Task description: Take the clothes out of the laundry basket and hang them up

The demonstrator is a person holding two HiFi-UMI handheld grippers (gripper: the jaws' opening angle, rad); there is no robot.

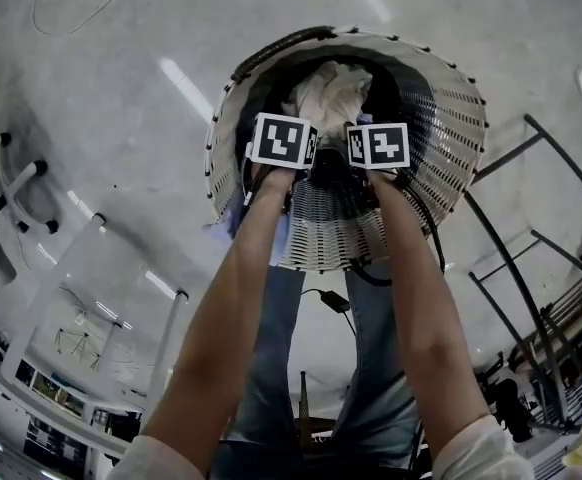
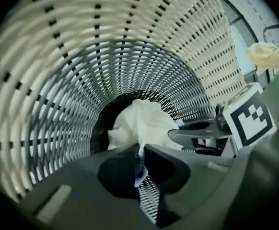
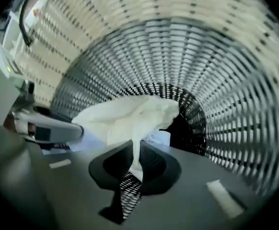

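Note:
A white wicker laundry basket [image 1: 441, 118] stands on the floor below me, with a crumpled cream-white garment [image 1: 329, 93] inside it. Both grippers reach down into the basket, side by side. My left gripper [image 2: 140, 150] is shut on a fold of the white garment [image 2: 142, 123]. My right gripper [image 3: 135, 152] is shut on another fold of the same garment [image 3: 130, 116], which spreads over the basket's bottom. A pale blue piece of cloth [image 3: 158, 138] lies under the white one.
The basket's woven walls [image 2: 82, 80] close in all round both grippers. A dark metal rack [image 1: 551, 268] stands to the right of the basket. White tube frames [image 1: 31, 183] lie on the floor at the left. A cable [image 1: 331, 300] runs by my legs.

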